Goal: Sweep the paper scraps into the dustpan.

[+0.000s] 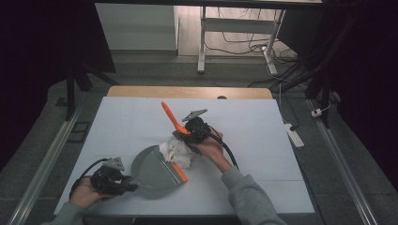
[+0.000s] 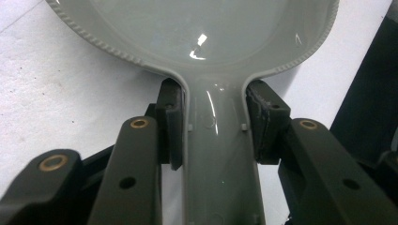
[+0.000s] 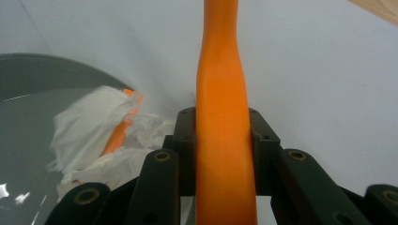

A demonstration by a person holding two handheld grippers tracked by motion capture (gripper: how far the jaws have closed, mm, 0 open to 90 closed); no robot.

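Left tool (image 1: 133, 186) clamps dustpan (image 1: 152, 169); table edge near.

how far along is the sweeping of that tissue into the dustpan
Done: left hand-held gripper clamps the grey dustpan by its handle; right hand-held gripper grips the orange brush. In hand: white tissue sits at the pan's lip. Left: pushing it fully inside.
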